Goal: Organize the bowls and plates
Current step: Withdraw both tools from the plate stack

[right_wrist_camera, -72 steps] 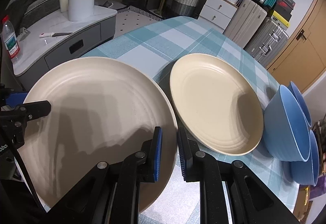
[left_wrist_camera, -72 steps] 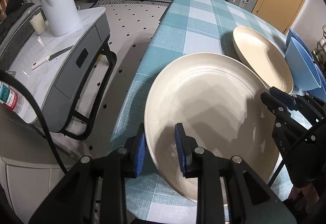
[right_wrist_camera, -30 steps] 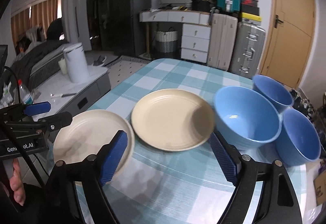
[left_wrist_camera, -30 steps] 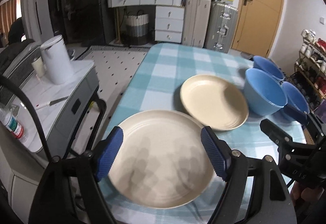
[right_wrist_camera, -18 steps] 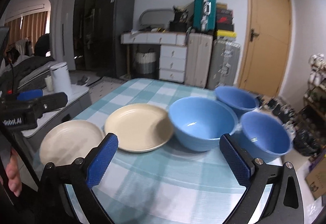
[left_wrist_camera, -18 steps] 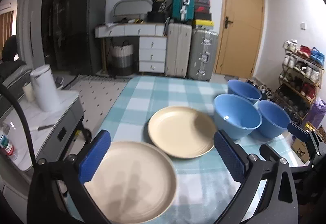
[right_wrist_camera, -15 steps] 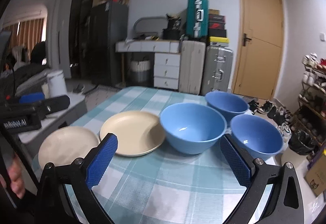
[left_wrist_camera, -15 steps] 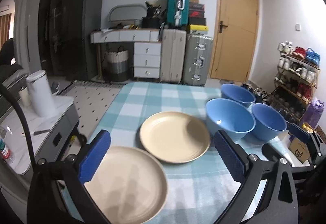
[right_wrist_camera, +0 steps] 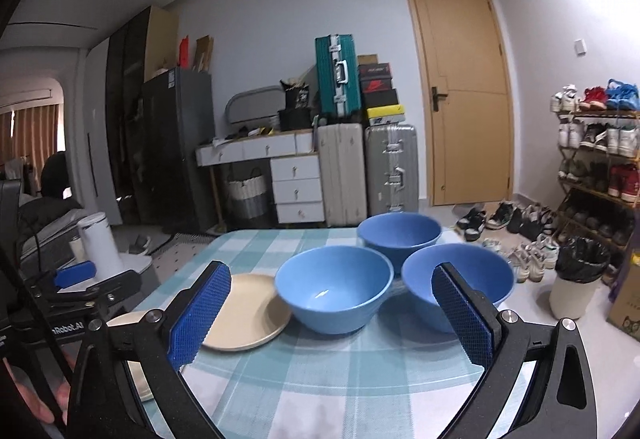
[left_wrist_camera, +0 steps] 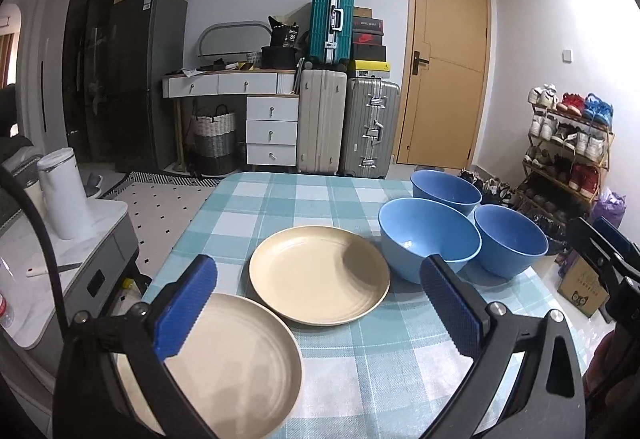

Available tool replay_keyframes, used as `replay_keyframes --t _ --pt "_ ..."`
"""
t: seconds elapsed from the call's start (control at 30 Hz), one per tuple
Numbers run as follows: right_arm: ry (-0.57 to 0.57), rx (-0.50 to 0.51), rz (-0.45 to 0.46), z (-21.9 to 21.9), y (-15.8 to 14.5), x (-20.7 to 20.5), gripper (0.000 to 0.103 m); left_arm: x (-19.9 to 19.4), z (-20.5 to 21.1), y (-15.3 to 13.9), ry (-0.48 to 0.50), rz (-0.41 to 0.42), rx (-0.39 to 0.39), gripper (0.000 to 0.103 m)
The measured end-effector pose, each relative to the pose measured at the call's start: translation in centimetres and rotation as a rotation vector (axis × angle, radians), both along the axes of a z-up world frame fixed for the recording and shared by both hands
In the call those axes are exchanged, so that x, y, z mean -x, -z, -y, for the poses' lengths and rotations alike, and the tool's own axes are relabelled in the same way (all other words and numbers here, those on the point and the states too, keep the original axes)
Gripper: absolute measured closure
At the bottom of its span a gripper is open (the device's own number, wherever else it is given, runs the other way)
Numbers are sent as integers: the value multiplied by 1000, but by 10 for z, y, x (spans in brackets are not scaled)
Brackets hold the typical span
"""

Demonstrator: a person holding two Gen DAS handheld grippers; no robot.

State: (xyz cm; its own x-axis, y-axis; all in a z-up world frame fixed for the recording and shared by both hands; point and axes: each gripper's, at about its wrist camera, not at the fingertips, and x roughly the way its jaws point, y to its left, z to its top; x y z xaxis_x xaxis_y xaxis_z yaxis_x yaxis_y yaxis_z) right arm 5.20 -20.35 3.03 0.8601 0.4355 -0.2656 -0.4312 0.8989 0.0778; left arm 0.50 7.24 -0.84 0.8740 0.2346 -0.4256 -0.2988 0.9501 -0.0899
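Both claws, left (left_wrist_camera: 318,305) and right (right_wrist_camera: 332,317), have just spread wide and empty above the teal-checked desk (left_wrist_camera: 384,367); two round cream plates (left_wrist_camera: 320,275) lie at nine o'clock of three blue bowls (right_wrist_camera: 334,287).

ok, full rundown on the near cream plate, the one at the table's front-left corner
The near cream plate is round, shallow and matte, looks like plastic or melamine, with faint concentric rings inside. It lies flat and empty on the checked tablecloth, by the near left table edge. The second cream plate sits just behind it, edges close; contact unclear. The left gripper hangs open over it, pads clear of the rim.
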Motion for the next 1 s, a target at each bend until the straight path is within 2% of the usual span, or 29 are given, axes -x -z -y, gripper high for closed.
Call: replay_keyframes --t 0.23,0.43,0.7,0.9,1.0 --pt "31 29 -42 -2 5 -12 1 4 0 2 -4 -1 -15 0" --pt "15 56 -46 -7 11 -15 1 2 6 4 -6 -19 -49 0" --pt "-2 106 -74 -18 23 -22 1 0 3 7 -10 -31 -36 0" --pt "-8 103 -123 -23 28 -26 1 -1 1 8 -19 -46 -31 0" --pt "-7 82 -163 -26 30 -28 1 0 -7 8 -34 -53 -4 0"
